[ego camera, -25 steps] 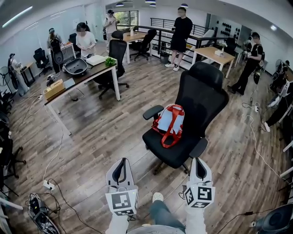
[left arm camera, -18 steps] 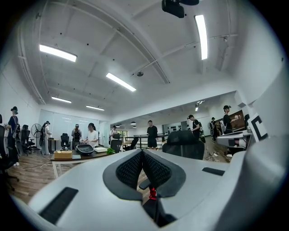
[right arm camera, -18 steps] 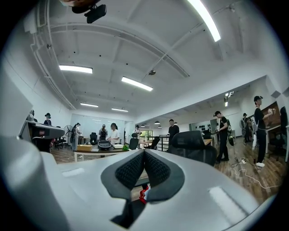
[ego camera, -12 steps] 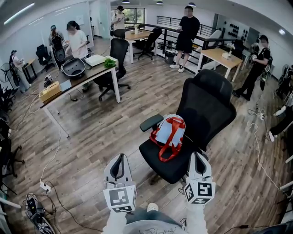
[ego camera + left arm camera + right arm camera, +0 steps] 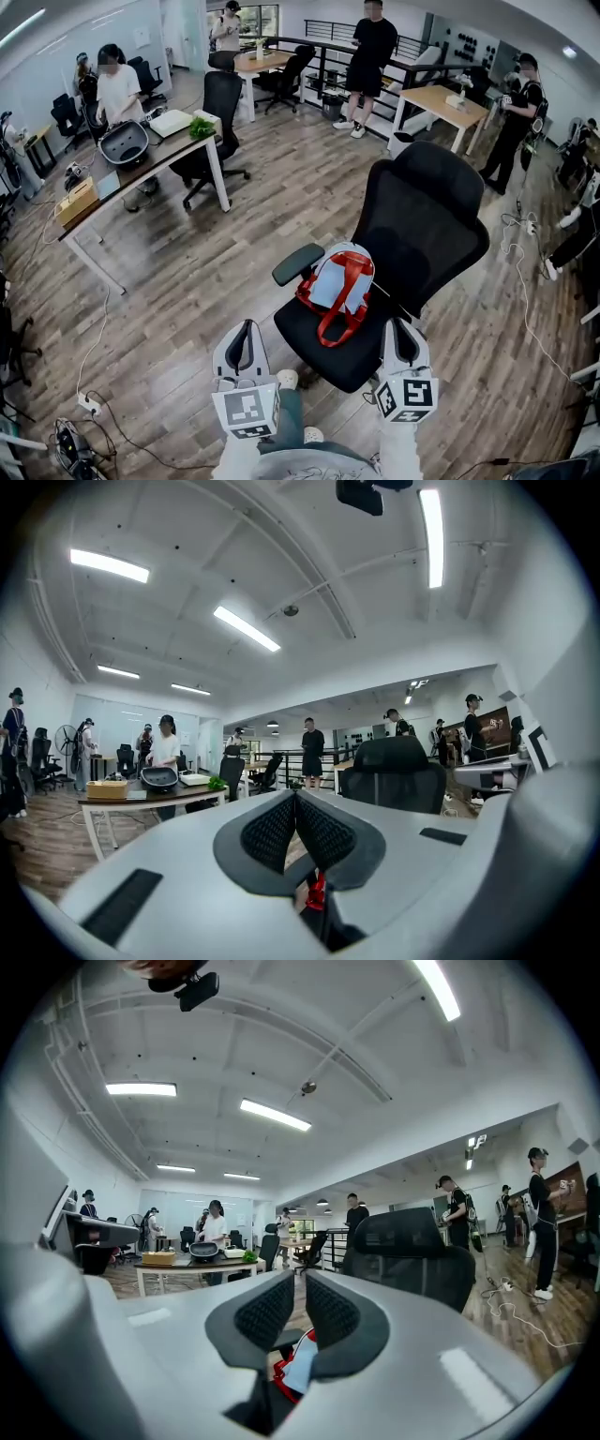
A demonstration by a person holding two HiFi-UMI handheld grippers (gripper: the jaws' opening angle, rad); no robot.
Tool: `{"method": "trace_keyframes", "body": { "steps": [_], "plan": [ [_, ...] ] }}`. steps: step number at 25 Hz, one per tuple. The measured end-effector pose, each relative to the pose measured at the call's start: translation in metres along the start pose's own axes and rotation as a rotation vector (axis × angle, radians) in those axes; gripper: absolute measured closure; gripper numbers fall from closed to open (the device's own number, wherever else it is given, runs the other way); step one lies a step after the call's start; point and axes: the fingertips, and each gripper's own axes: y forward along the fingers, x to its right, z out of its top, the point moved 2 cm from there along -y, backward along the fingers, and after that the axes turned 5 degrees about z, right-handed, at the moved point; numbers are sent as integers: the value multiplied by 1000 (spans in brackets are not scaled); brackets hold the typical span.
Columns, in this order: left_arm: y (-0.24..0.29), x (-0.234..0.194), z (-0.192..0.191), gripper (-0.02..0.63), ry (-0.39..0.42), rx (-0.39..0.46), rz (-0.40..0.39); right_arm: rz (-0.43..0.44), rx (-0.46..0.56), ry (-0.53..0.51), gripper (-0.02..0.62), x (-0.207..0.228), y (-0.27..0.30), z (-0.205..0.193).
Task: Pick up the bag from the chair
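Observation:
A red and light-blue bag leans on the seat of a black office chair, against its backrest. My left gripper hovers just short of the seat's front left edge, shut and holding nothing. My right gripper hangs over the seat's front right corner beside the armrest, shut and holding nothing as well. The left gripper view has the left gripper with pads touching, a red sliver of the bag below them and the chair beyond. Under the right gripper lies the bag.
A long desk with a black bowl-shaped item and a box stands at the left. Several people stand around the room. Cables trail over the wooden floor to the right, a power strip at lower left.
The view has closed in on the chair, and the bag now sits nearer to both grippers. Both grippers stay shut and side by side.

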Motion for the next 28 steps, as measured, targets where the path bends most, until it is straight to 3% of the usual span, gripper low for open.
{"method": "trace_keyframes", "body": {
  "steps": [8, 14, 19, 28],
  "plan": [
    [137, -5, -1, 598, 16, 6, -97, -57, -9, -11, 529, 25, 110, -12],
    [220, 7, -18, 598, 28, -37, -201, -96, -36, 56, 512, 45, 167, -32],
    [263, 17, -28, 599, 37, -45, -253, -117, -104, 62, 492, 58, 194, -58],
    [304, 25, -78, 599, 26, -165, -298, -93, -279, 83, 433, 66, 220, -128]
  ]
}}
